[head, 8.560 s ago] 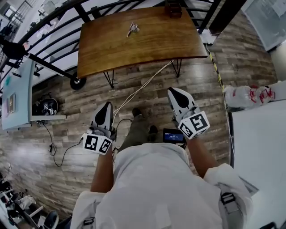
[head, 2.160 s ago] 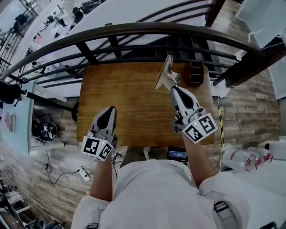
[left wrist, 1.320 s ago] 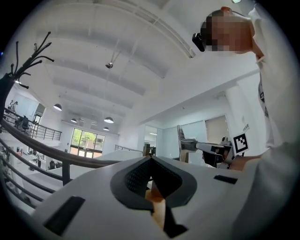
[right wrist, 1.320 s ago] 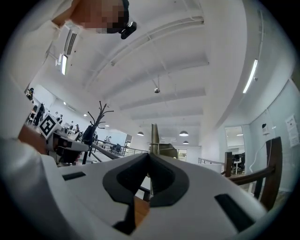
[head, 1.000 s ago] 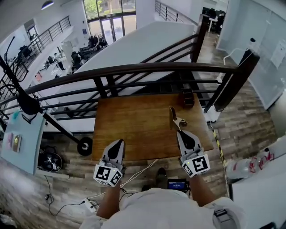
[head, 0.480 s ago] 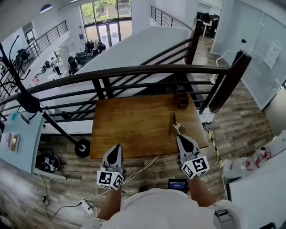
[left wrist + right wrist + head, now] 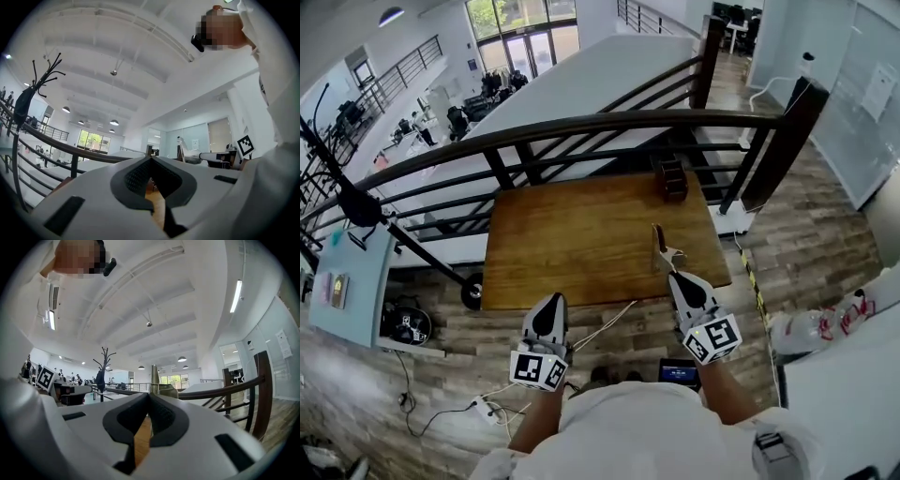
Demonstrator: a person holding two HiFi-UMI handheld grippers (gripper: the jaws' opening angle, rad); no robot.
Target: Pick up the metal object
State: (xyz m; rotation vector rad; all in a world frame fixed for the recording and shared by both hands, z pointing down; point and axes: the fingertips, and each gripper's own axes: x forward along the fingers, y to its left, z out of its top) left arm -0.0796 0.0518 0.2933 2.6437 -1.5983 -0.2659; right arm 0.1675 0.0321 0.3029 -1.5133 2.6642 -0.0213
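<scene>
The metal object, a thin grey strip with a bent clip end, stands upright over the front right part of the wooden table. My right gripper is shut on its lower end. In the right gripper view the strip rises just beyond the closed jaw tips. My left gripper hovers over the floor just short of the table's near edge, shut and holding nothing. From the left gripper view the metal object shows off to the right.
A small dark wooden rack stands at the table's far right edge. A dark railing runs behind the table. White cables and a small screen lie on the floor near my feet. A white table stands at the right.
The view has tipped down a little. Both grippers sit slightly lower and nearer the table's front edge. The right gripper still holds the metal object upright.
</scene>
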